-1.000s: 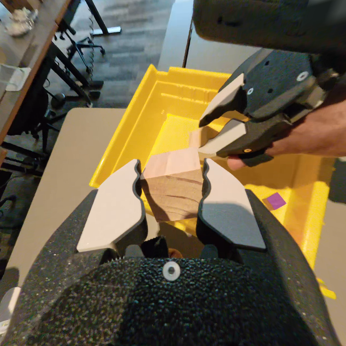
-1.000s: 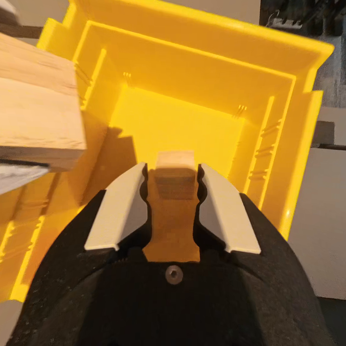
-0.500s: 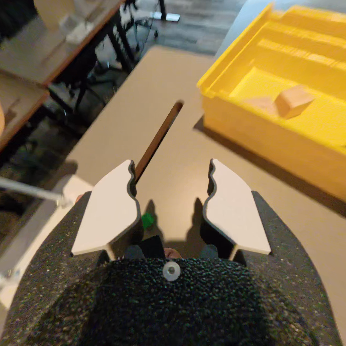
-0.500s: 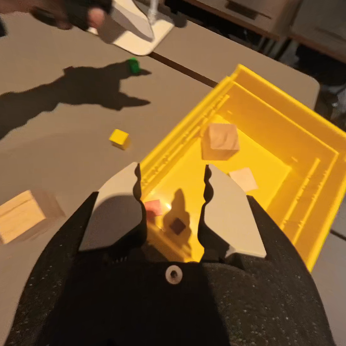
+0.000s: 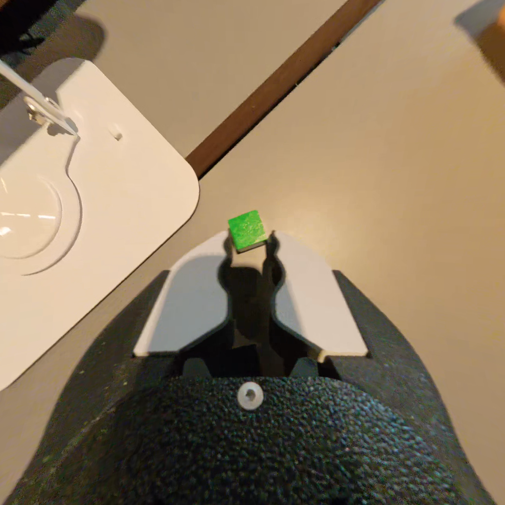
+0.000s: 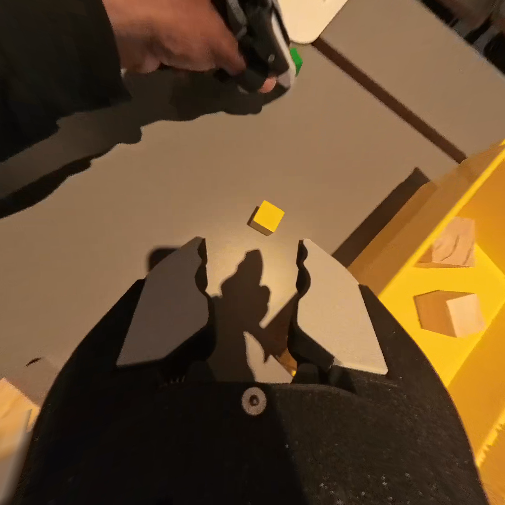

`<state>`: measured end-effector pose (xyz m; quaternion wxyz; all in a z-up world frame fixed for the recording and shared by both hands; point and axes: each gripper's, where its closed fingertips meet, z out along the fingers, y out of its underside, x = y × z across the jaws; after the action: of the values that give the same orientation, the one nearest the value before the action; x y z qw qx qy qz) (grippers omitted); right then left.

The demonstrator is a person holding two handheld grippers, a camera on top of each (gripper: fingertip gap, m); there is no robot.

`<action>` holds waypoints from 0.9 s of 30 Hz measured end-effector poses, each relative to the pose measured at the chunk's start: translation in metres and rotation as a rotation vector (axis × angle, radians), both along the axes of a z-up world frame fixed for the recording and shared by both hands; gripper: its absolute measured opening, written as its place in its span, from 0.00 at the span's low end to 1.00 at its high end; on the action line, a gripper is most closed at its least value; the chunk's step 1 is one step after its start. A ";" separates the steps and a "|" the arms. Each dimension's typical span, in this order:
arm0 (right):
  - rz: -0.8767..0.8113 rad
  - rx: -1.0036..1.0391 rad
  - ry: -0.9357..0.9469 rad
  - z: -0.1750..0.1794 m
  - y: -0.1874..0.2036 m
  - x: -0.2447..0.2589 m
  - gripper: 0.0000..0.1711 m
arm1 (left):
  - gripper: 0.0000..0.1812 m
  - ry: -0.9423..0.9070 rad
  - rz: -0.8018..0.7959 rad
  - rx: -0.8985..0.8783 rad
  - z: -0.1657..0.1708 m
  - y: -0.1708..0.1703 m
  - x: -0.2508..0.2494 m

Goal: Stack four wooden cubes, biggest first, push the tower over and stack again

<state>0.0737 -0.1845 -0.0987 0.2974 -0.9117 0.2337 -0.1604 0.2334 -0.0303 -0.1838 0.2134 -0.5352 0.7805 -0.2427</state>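
My left gripper [image 5: 250,236] is low over the beige table, its two fingertips closed on the sides of a small green cube [image 5: 247,229]. The right wrist view shows this gripper, held by a hand, at the top [image 6: 289,68] with the green cube [image 6: 296,61] at its tips. My right gripper [image 6: 251,241] is open and empty above the table. A small yellow cube [image 6: 267,217] lies just beyond its fingertips. Two plain wooden cubes [image 6: 451,247] [image 6: 451,314] lie in the yellow bin [image 6: 410,246] at the right. Another wooden cube [image 6: 13,410] shows at the lower left edge.
A white stand base [image 5: 95,191] with a metal rod lies on the table left of the left gripper. A dark gap between two tabletops [image 5: 273,82] runs diagonally behind the green cube. The person's dark sleeve [image 6: 54,82] fills the upper left of the right wrist view. Across from one pair of fingers to the other is roughly 25 cm.
The left gripper has moved from the bin to the green cube and narrowed around it. The right gripper has swung left from over the bin to the yellow cube, still open.
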 end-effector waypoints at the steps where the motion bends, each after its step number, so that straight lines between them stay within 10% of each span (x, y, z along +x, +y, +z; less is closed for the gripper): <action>1: -0.010 -0.016 0.008 -0.009 0.005 -0.001 0.37 | 0.12 -0.009 0.002 -0.013 -0.001 0.000 -0.002; 13: -0.190 -0.133 0.005 -0.070 0.023 0.041 0.36 | 0.12 -0.173 -0.022 -0.186 0.013 0.011 -0.053; 16: -0.188 -0.138 0.014 -0.083 0.028 0.048 0.18 | 0.12 -0.192 -0.055 -0.212 0.017 0.007 -0.067; 20: -0.135 -0.085 0.047 -0.082 0.039 0.043 0.17 | 0.12 -0.222 -0.100 -0.259 0.025 -0.001 -0.078; 27: -0.082 0.228 -0.105 0.026 0.022 0.019 0.17 | 0.12 -0.377 -0.318 -0.361 0.105 -0.068 -0.080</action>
<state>0.0928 -0.1628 -0.0723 0.4039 -0.8521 0.2716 -0.1923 0.1531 -0.0984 -0.0791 0.2154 -0.3812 0.7452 -0.5030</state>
